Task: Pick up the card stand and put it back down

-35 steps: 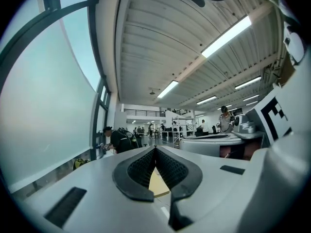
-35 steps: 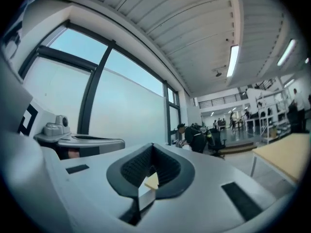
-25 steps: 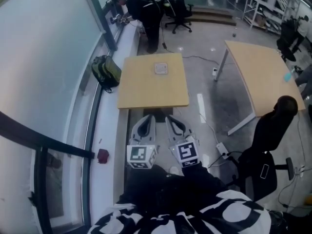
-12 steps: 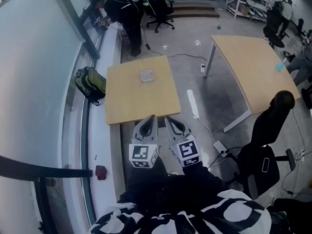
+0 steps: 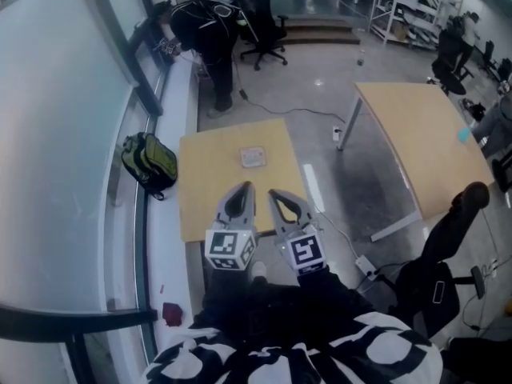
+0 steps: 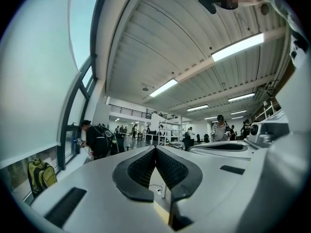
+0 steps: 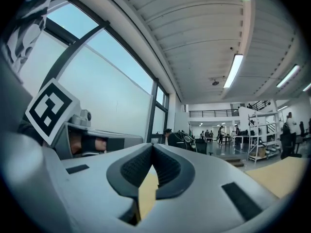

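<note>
The left tongs (image 5: 242, 189) and right tongs (image 5: 274, 194), both closed and empty, hover side by side over the counter (image 5: 204, 190). The card stand (image 5: 254, 158) lies beyond, untouched.

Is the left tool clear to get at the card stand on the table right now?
Probably yes. The card stand lies alone on the table, ahead of the left tool, with only bare tabletop between them. The jaws are shut, so they must open first.

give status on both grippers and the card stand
Left gripper shut, empty; right gripper shut, empty. Card stand flat on the small table, untouched, ahead of both. Nothing between them and it.
</note>
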Available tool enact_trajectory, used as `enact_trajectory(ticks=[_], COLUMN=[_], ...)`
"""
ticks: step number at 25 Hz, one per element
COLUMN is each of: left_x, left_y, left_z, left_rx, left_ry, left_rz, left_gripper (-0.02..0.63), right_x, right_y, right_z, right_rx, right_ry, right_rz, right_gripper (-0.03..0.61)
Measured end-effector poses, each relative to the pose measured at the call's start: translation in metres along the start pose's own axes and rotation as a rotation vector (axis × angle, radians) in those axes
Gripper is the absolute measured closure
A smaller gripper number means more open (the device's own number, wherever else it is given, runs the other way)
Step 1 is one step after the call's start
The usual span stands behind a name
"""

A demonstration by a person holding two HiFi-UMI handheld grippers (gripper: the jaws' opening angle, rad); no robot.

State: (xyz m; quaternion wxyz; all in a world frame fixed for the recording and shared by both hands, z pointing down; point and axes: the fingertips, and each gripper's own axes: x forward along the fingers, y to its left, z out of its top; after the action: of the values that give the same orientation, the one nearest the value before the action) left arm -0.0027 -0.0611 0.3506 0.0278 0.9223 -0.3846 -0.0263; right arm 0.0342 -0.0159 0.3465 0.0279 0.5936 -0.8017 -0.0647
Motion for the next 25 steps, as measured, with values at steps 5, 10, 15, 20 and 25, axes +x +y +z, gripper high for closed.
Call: enact_trajectory(ticks=[5, 10, 15, 20, 25], left_x=[0.030, 0.050, 0.057, 0.063, 0.076], left_y=[0.048, 0.083, 0.087, 0.087, 0.093], left_z=[-0.007, 0.005, -0.019, -0.041, -0.069], left_rx=[0.028, 0.016, -0.016, 0.018, -0.012], left_ry=[0.016, -0.022, 0.023, 0.056, 0.106], left_rz=[-0.014, -0.026, -0.053, -0.075, -0.084], left_gripper=[0.609, 0.609, 0.609, 0.609, 0.609], right_x=[0.064, 0.110, 0.111, 0.113, 0.121], right_y=[-0.006, 0.000, 0.007, -0.004, -0.012], right_z=[-0.020, -0.026, -0.056, -0.075, -0.099], right_rx=[0.058, 0.066, 0.063, 0.107, 0.162], right_ry=[0.039, 0.036, 0.129, 0.162, 0.209], right_rz=[-0.005, 0.006, -0.009, -0.038, -0.033], right_gripper=[0.557, 0.557, 0.557, 0.557, 0.557])
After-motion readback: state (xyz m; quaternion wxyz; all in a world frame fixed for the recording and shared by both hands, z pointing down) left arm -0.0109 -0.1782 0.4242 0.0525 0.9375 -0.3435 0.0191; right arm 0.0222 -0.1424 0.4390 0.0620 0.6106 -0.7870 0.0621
